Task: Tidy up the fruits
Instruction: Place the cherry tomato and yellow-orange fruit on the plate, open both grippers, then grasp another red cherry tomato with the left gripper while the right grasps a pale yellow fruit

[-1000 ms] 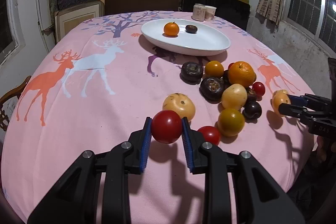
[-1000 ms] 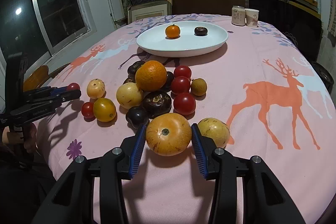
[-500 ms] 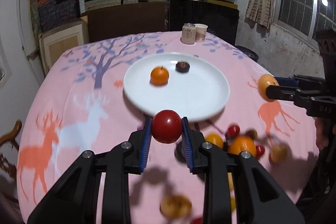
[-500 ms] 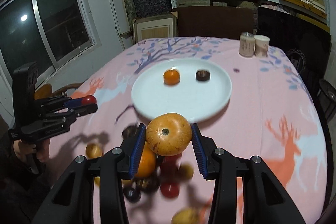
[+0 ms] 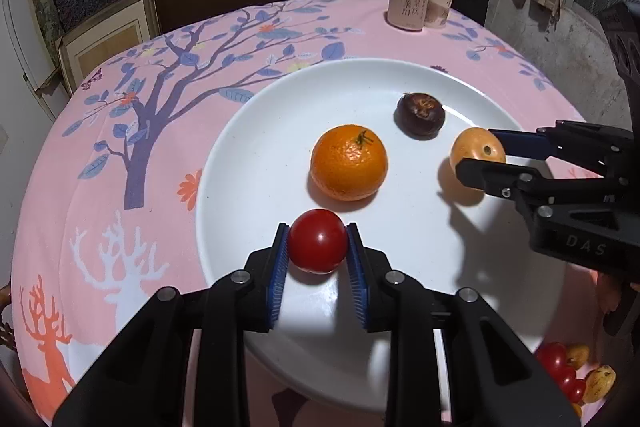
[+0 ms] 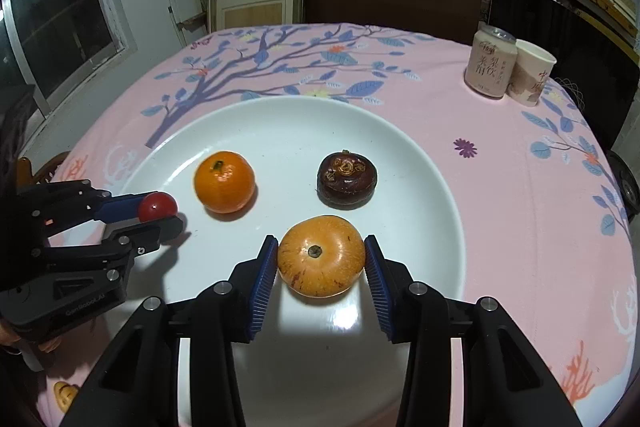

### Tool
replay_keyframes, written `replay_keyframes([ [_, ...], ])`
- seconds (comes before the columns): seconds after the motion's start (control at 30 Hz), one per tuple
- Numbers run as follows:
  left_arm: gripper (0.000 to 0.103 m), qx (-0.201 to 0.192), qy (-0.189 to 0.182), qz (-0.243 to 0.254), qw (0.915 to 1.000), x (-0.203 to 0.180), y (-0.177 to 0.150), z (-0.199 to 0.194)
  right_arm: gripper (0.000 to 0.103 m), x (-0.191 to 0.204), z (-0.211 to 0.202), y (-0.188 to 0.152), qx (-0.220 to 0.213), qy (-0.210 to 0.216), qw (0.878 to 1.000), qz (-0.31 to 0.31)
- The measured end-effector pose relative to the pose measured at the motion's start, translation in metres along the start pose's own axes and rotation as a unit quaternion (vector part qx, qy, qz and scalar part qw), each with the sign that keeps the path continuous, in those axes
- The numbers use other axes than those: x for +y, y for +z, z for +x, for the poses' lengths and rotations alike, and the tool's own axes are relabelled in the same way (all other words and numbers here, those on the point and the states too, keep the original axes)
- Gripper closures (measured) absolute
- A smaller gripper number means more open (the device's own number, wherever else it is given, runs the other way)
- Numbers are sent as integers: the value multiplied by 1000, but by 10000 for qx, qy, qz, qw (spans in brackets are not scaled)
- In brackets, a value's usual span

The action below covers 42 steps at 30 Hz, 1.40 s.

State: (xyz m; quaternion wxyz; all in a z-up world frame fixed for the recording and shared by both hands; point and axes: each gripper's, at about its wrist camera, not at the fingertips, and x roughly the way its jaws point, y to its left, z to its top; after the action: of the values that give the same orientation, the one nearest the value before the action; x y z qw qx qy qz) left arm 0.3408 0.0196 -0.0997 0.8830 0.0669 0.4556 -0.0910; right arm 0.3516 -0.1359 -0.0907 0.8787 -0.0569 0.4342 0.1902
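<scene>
White plate (image 5: 248,163) on pink tablecloth (image 5: 120,147); mandarin (image 5: 349,162) and dark fruit (image 5: 419,115) lie on it, apart. Right gripper (image 6: 321,263) pinches yellow-orange fruit (image 6: 321,255) over plate's near side. Left gripper (image 5: 317,250) pinches red tomato (image 5: 318,241) over plate, just before the mandarin.

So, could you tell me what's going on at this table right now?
A person is sorting fruit with two handheld grippers. The left gripper grips a red tomato, and the right gripper grips a yellow-orange fruit, both over the white plate. A mandarin and a dark brown fruit already lie on it.
</scene>
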Motion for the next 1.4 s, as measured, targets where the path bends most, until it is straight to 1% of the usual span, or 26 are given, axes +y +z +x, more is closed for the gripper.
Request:
replay_keyframes([
  [0.07, 74, 49, 67, -8, 10000, 1, 2, 8, 58, 0, 7, 2, -18, -3, 10000, 10],
  [0.13, 73, 1, 118, -29, 9999, 1, 4, 9, 58, 1, 8, 4, -53, -7, 10000, 3],
  [0.17, 66, 8, 136, -59, 9999, 2, 5, 9, 57, 1, 7, 5, -93, 28, 10000, -6],
  [0.2, 61, 9, 149, -103, 9998, 2, 5, 8, 48, 1, 3, 5, -154, 18, 9999, -35],
  [0.27, 44, -116, 208, -114, 9997, 1, 3, -3, 40, 3, -15, 2, -351, -104, 9993, -109],
  [0.33, 36, -342, 267, -81, 9990, -1, -3, -25, 40, 4, -37, -3, -470, -160, 9987, -150],
  [0.37, 34, -442, 251, -76, 9987, 0, -8, -37, 40, 5, -49, -7, -524, -187, 9983, -180],
  [0.4, 32, -570, 219, -92, 9981, 1, -15, -54, 40, 6, -65, -14, -595, -200, 9978, -220],
  [0.43, 28, -659, 214, -101, 9975, 2, -23, -68, 40, 7, -80, -20, -659, -187, 9973, -257],
  [0.5, 23, -842, 121, -93, 9963, 3, -46, -103, 40, 12, -116, -44, -814, -162, 9959, -359],
  [0.6, 19, -938, 105, 7, 9955, 2, -89, -141, 38, 19, -154, -84, -896, -124, 9950, -418],
  [0.67, 15, -929, 82, -15, 9956, 0, -118, -158, 37, 24, -169, -117, -839, -128, 9955, -418],
  [0.73, 15, -881, 47, -45, 9961, -1, -148, -167, 37, 29, -177, -147, -772, -204, 9959, -430],
  [0.8, 15, -806, 129, -35, 9967, -4, -173, -170, 37, 34, -179, -176, -675, -287, 9963, -437],
  [0.83, 15, -732, 100, -57, 9972, -6, -186, -170, 37, 36, -180, -189, -632, -288, 9968, -384],
  [0.93, 15, -598, -76, -99, 9981, -14, -215, -170, 37, 36, -181, -215, -617, -294, 9974, -216],
  [1.03, 15, -650, -42, 202, 9977, -35, -236, -174, 37, 35, -177, -232, -600, -417, 9973, -120],
  [1.1, 23, -670, 4, 465, 9967, -51, -246, -175, 37, 33, -173, -238, -545, -366, 9978, -55],
  [1.13, 30, -639, 6, 561, 9964, -58, -248, -174, 37, 33, -172, -240, -538, -349, 9979, -37],
  [1.17, 31, -601, 6, 618, 9963, -62, -250, -171, 37, 33, -171, -241, -542, -347, 9979, -42],
  [1.23, 33, -561, 20, 665, 9962, -67, -250, -166, 37, 34, -170, -243, -540, -312, 9980, -49],
  [1.3, 42, -511, -1, 679, 9964, -69, -248, -160, 39, 33, -168, -243, -520, -253, 9983, -21],
  [1.33, 48, -461, -5, 689, 9966, -71, -247, -155, 39, 32, -166, -243, -505, -239, 9984, -6],
  [1.37, 51, -450, -22, 688, 9966, -72, -246, -153, 39, 31, -164, -242, -487, -221, 9986, 17],
  [1.4, 51, -486, -22, 681, 9965, -73, -246, -152, 41, 31, -162, -241, -466, -204, 9987, 48],
])
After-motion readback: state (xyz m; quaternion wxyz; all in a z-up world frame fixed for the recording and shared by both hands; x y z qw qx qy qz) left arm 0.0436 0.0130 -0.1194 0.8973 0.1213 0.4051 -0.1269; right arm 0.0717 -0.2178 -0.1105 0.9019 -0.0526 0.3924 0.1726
